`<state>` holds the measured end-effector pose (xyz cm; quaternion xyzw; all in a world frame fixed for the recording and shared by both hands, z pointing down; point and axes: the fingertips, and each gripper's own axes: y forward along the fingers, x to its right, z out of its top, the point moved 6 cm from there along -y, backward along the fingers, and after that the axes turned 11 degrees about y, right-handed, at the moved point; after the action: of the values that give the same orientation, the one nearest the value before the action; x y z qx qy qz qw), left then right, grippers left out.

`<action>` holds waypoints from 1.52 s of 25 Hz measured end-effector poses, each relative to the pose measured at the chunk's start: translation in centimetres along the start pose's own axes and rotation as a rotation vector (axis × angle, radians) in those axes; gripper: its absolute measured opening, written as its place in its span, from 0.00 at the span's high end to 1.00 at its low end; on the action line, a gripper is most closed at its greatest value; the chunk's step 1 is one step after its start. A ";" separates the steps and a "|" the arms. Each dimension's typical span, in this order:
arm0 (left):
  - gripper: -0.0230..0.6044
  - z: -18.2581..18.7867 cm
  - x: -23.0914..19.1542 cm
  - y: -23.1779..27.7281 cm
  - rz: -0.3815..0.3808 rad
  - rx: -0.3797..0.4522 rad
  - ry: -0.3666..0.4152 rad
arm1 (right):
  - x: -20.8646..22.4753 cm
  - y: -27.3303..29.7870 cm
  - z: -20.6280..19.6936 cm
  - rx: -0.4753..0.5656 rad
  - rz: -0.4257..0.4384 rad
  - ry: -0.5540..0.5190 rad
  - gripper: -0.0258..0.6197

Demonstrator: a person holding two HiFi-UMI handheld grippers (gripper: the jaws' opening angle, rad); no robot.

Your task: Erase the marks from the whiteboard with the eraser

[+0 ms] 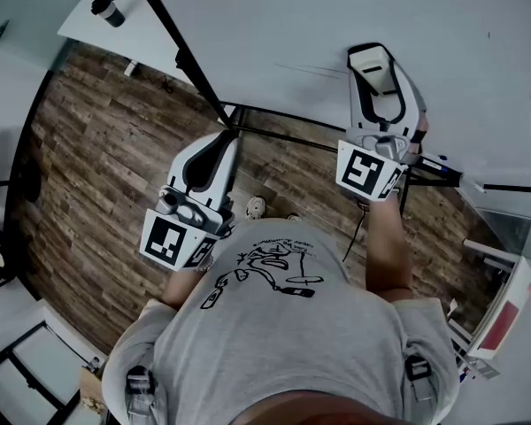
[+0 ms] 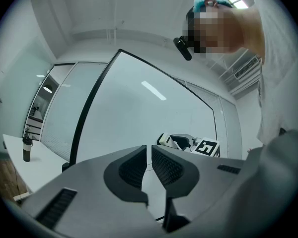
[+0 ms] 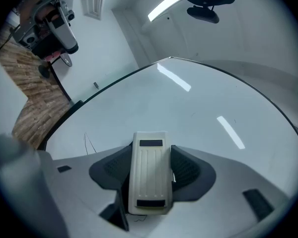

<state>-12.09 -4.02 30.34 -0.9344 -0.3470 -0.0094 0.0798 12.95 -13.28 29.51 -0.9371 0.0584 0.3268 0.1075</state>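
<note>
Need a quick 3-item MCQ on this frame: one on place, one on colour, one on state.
1. Where is the eraser?
A) in a drawer
B) between the right gripper fingers
C) in a box

2. What colour is the eraser?
A) off-white
B) red
C) blue

3. What state is the left gripper in?
A) shut on a marker
B) wide open
C) shut, empty

Key:
1 B: the right gripper view shows it clamped.
2 A: the body is pale cream.
3 C: the pads nearly meet with nothing between them.

Cream eraser (image 3: 150, 175); white whiteboard (image 3: 203, 108), black frame (image 1: 182, 53); brown wood-plank floor (image 1: 106, 149).
</note>
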 end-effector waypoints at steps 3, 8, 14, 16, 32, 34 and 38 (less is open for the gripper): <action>0.89 0.0 0.0 0.1 -0.006 0.002 0.001 | -0.1 0.0 -0.1 0.003 0.000 -0.004 0.57; 0.89 0.1 -0.3 0.3 -0.009 0.001 0.003 | -0.4 0.1 -0.2 0.014 -0.009 -0.014 0.57; 0.89 -0.2 -0.5 0.5 -0.007 -0.006 0.002 | -0.7 0.2 -0.6 0.020 -0.011 -0.015 0.57; 0.89 -0.3 -0.5 0.4 -0.006 -0.008 0.001 | -0.9 0.2 -0.6 0.024 -0.009 -0.017 0.57; 0.89 -0.1 -0.8 0.0 0.019 -0.012 0.002 | -3.8 0.4 -2.5 0.015 0.041 -0.043 0.57; 0.89 -0.2 -0.8 -0.1 0.023 -0.015 0.001 | -4.3 0.4 -2.9 0.009 0.053 -0.051 0.57; 0.89 -0.3 -0.8 -0.4 0.029 -0.017 0.000 | -5.2 0.4 -3.6 0.000 0.066 -0.052 0.57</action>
<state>-12.94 -4.33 30.60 -0.9399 -0.3335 -0.0114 0.0721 10.95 -14.34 35.44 -0.9258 0.0865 0.3546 0.0982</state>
